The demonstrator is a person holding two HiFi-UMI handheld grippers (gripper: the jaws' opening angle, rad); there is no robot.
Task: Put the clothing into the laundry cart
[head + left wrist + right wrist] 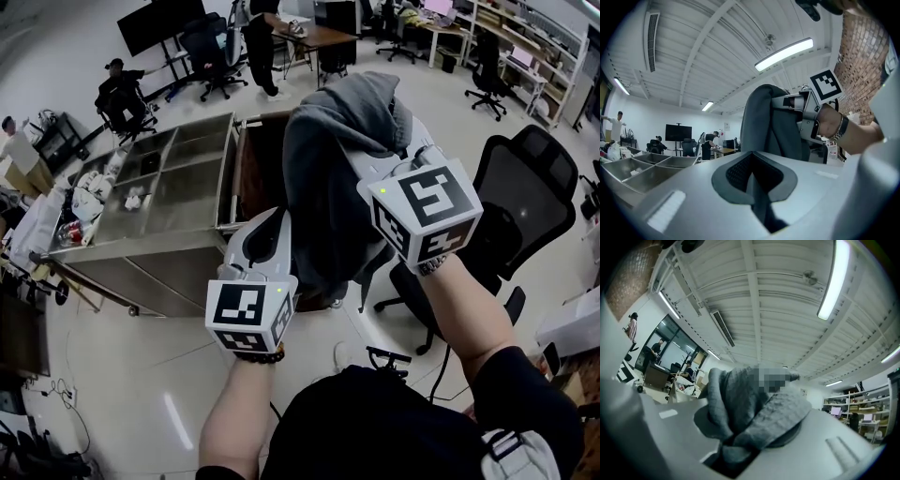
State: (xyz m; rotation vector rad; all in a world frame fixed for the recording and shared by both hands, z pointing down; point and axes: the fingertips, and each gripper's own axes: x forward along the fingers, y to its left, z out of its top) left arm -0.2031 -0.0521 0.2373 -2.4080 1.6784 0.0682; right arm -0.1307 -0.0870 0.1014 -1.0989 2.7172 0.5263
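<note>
A grey hooded garment (342,178) hangs in the air in the head view, bunched at the top. My right gripper (392,142) is raised and shut on that bunched top; in the right gripper view the grey fabric (750,413) fills the space between its jaws. My left gripper (269,221) is lower and to the left, just beside the garment's hanging edge, its jaws together with no cloth in them. From the left gripper view the garment (768,122) hangs a short way beyond the left gripper (750,171). Behind the garment stands a brown-walled open bin (255,169), partly hidden.
A steel cart with divided top compartments (178,178) stands left of the bin, holding a few white items. A black office chair (525,187) stands close on the right. People sit and stand at desks at the back (127,89). Cables lie on the floor at lower left.
</note>
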